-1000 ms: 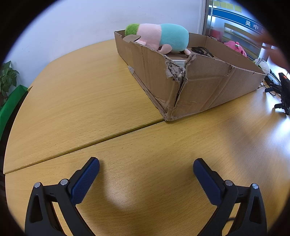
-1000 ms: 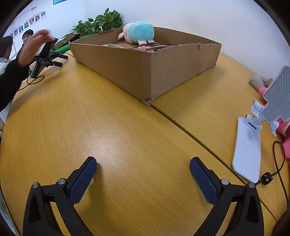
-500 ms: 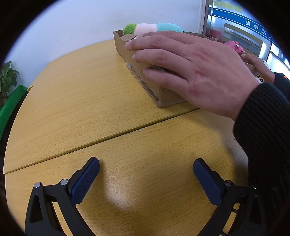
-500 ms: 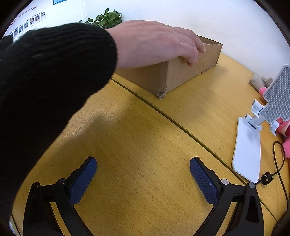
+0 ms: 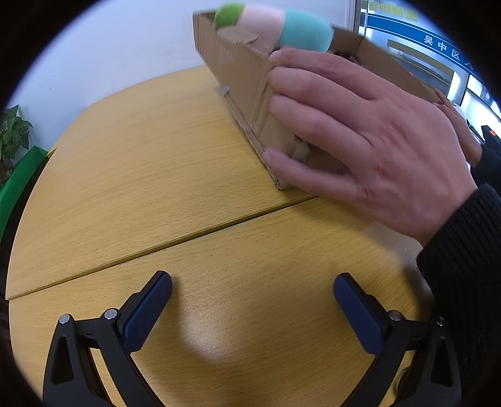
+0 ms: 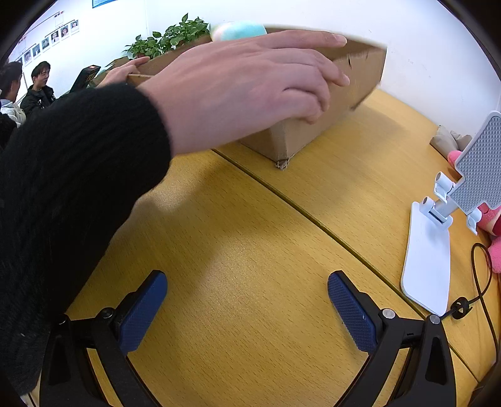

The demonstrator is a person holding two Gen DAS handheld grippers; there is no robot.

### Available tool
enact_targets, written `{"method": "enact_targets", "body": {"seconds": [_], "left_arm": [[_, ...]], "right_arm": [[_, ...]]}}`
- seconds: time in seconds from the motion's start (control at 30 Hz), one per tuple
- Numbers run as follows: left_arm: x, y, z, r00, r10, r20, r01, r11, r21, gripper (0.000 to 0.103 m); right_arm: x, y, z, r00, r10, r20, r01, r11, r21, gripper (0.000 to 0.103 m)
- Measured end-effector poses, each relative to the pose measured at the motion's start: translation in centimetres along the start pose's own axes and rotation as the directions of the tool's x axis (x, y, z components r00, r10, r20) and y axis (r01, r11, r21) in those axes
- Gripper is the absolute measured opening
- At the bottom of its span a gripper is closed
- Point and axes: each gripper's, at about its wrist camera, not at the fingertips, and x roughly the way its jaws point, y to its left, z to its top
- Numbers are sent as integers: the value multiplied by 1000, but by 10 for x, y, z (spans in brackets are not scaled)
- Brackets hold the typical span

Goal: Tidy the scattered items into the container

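Observation:
A brown cardboard box [image 5: 241, 75] is tilted up off the wooden table, with one corner still on it; it also shows in the right wrist view [image 6: 350, 94]. A person's bare hand [image 5: 360, 125] grips its near corner, seen too in the right wrist view [image 6: 250, 84]. A pink, teal and green plush toy [image 5: 275, 28] lies in the box, blurred by motion. My left gripper [image 5: 252, 308] is open and empty, low over the table, well short of the box. My right gripper [image 6: 247, 306] is open and empty too.
A white phone stand [image 6: 438, 225] with a black cable [image 6: 479, 281] stands at the right, beside a pink plush [image 6: 491, 219]. A black sleeve [image 6: 62, 203] crosses the left of the right wrist view. Potted plants [image 6: 169, 37] and two seated people [image 6: 31, 87] are behind.
A person's hand came in and took hold of the box corner. The box has been tipped up and turned, and the plush in it moves with it. Both grippers stay put.

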Motion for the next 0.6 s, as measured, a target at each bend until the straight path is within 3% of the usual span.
{"method": "enact_targets", "body": {"seconds": [0.6], "left_arm": [[0, -1, -2, 1000, 0, 0, 0, 1000, -1, 103]], "right_arm": [[1, 0, 2, 1000, -2, 1, 2, 1000, 1, 103]]}}
